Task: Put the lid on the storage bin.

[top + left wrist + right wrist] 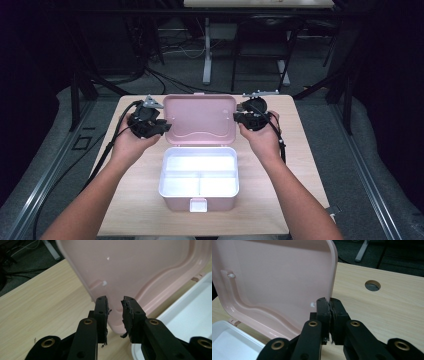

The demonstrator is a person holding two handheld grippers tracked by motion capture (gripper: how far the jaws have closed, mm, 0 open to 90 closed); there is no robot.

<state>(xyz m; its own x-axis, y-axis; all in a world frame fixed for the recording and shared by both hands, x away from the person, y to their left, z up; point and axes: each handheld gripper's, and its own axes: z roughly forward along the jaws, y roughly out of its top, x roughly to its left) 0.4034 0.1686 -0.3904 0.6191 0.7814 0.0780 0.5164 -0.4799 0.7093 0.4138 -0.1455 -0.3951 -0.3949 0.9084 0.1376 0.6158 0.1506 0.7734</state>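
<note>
Pink plastic box sat in the middle of the wooden table, its lid standing open behind the white compartments. The left gripper was at the lid's left edge with its jaws a little apart, the rim between them but not pinched, as far as I could see. The right gripper had its jaws pressed together on the lid's right edge, seemingly clamping it. Both hands were raised just above the table.
</note>
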